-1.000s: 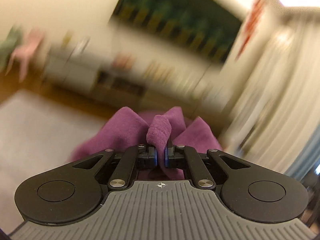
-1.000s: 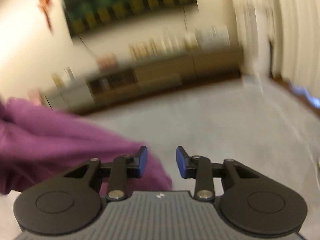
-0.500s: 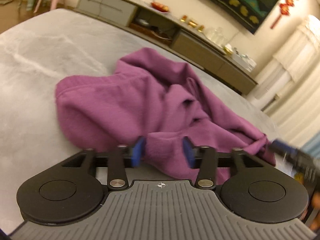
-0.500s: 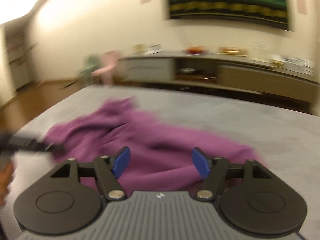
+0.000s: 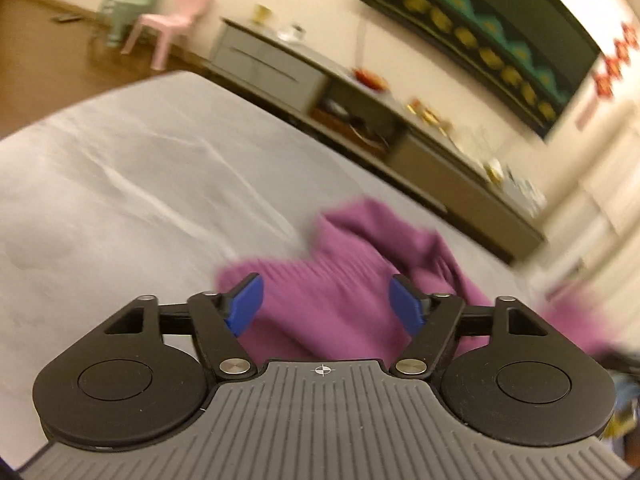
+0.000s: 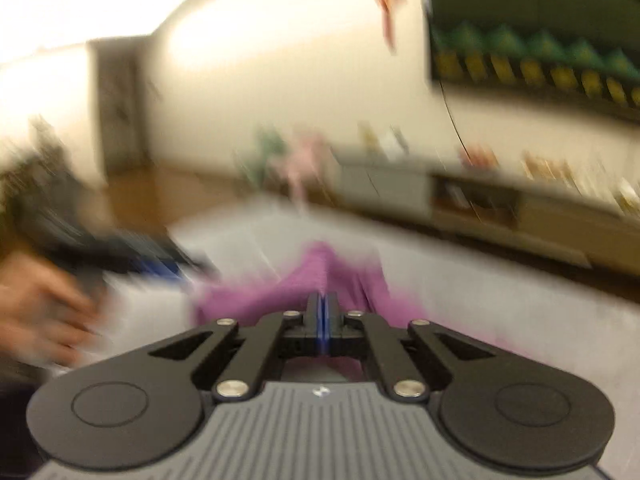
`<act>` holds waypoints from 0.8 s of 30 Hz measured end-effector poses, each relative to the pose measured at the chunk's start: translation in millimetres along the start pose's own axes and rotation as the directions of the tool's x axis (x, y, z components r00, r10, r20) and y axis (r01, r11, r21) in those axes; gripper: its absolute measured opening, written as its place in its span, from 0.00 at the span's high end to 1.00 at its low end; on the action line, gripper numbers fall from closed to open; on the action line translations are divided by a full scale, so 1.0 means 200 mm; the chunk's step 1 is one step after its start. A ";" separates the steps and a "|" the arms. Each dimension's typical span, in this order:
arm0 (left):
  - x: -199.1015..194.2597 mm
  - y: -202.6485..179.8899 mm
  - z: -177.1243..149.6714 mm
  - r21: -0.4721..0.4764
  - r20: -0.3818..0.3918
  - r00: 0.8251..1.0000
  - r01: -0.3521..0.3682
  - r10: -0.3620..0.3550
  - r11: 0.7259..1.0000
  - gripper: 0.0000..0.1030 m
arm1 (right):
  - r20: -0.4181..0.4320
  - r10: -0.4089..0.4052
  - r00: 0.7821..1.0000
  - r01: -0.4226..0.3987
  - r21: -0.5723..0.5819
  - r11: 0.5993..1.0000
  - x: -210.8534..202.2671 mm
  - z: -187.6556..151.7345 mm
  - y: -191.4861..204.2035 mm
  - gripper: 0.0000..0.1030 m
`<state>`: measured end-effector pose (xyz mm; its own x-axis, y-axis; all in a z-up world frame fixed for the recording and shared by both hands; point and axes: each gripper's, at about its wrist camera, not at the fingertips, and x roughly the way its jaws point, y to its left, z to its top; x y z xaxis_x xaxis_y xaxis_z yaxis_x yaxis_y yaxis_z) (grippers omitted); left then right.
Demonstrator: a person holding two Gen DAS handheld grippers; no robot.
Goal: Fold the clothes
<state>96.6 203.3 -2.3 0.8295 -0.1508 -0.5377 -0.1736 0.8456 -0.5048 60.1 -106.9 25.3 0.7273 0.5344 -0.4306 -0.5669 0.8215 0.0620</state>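
L jaws spread wide, R jaws pressed together at purple garment.

The left gripper [image 5: 326,306] is seen w/ blue pads far apart, nothing pinched; purple garment [image 5: 352,280] is framed between and beyond them, contact not discernible. The right gripper [image 6: 323,308] is seen w/ pads pressed together at the cloth's raised ridge; whether fabric is caught can't be told, blur too heavy. Garment [image 6: 320,280] is lying crumpled on the grey bed surface [image 5: 120,184], ribbed edge visible. A hand [image 6: 36,304] is glimpsed at left in the right wrist view.
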 end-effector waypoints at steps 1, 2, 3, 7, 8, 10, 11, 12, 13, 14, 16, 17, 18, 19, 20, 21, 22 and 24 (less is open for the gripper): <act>0.01 0.03 0.02 -0.022 0.001 1.000 -0.010 0.010 1.000 0.30 | 0.030 0.049 0.998 -0.049 -0.003 0.999 -0.13 0.03 0.00 0.99; 0.04 0.05 0.04 -0.031 -0.003 1.000 -0.015 0.015 0.999 0.27 | 0.060 0.098 0.993 -0.098 -0.007 0.995 -0.25 0.06 -0.01 0.98; 0.07 0.05 0.04 -0.021 -0.018 0.999 -0.029 0.029 0.999 0.26 | 0.020 0.151 0.988 -0.151 0.008 0.989 -0.30 0.01 -0.04 0.96; 0.20 0.02 0.05 0.046 -0.061 0.995 -0.078 0.081 0.996 0.26 | -0.107 0.012 0.994 0.003 0.135 0.991 -0.27 -0.27 -0.26 0.38; 0.22 0.00 0.06 0.063 -0.067 0.994 -0.078 0.082 0.995 0.26 | -0.130 -0.085 0.988 0.110 0.200 0.973 -0.25 -0.28 -0.36 0.40; 0.26 -0.05 0.08 0.089 -0.069 0.995 -0.070 0.076 0.994 0.25 | -0.133 -0.194 0.972 0.229 0.347 0.909 -0.27 -0.30 -0.56 0.40; 0.29 -0.08 0.09 0.103 -0.072 0.995 -0.060 0.068 0.993 0.25 | -0.145 -0.243 0.959 0.281 0.381 0.881 -0.27 -0.32 -0.63 0.38; 0.31 -0.11 0.11 0.118 -0.076 0.995 -0.049 0.059 0.992 0.23 | -0.160 -0.291 0.943 0.332 0.413 0.848 -0.27 -0.34 -0.69 0.37; 0.34 -0.14 0.12 0.132 -0.081 0.995 -0.039 0.050 0.990 0.22 | -0.203 -0.325 0.924 0.380 0.381 0.843 -0.22 -0.36 -0.71 0.36; 0.39 -0.18 0.14 0.155 -0.107 0.994 -0.021 0.038 0.988 0.20 | -0.245 -0.359 0.901 0.427 0.346 0.836 -0.17 -0.38 -0.73 0.36; 0.49 -0.26 0.16 0.199 -0.159 0.987 0.010 0.022 0.980 0.20 | -0.324 -0.381 0.866 0.470 0.268 0.841 -0.05 -0.43 -0.75 0.37; 0.55 -0.31 0.16 0.219 -0.179 0.983 0.010 0.030 0.976 0.20 | -0.356 -0.386 0.851 0.480 0.228 0.847 0.03 -0.44 -0.75 0.41; 0.61 -0.35 0.17 0.239 -0.198 0.980 0.010 0.039 0.971 0.20 | -0.395 -0.394 0.830 0.492 0.185 0.851 0.08 -0.46 -0.74 0.67; 0.67 -0.39 0.17 0.259 -0.216 0.975 0.010 0.048 0.966 0.20 | -0.433 -0.402 0.807 0.501 0.141 0.854 0.13 -0.48 -0.73 0.91; 0.72 -0.43 0.18 0.271 -0.226 0.972 0.000 0.064 0.962 0.20 | -0.440 -0.432 0.788 0.522 0.105 0.846 0.15 -0.46 -0.74 0.98; 0.76 -0.46 0.18 0.283 -0.234 0.969 -0.011 0.080 0.959 0.20 | -0.394 -0.508 0.766 0.564 0.034 0.825 0.17 -0.40 -0.73 0.98; 0.81 -0.49 0.18 0.295 -0.242 0.966 -0.022 0.096 0.955 0.20 | -0.340 -0.579 0.741 0.606 -0.034 0.795 0.18 -0.35 -0.71 0.98; 0.85 -0.54 0.19 0.302 -0.234 0.968 -0.019 0.093 0.953 0.20 | -0.230 -0.659 0.716 0.664 -0.064 0.745 0.09 -0.27 -0.70 0.98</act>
<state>276.4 106.3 -12.8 0.6624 -0.1867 -0.7255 -0.0206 0.9636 -0.2667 132.1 -223.8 -40.1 0.8056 -0.2041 -0.5562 0.0362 0.9540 -0.2977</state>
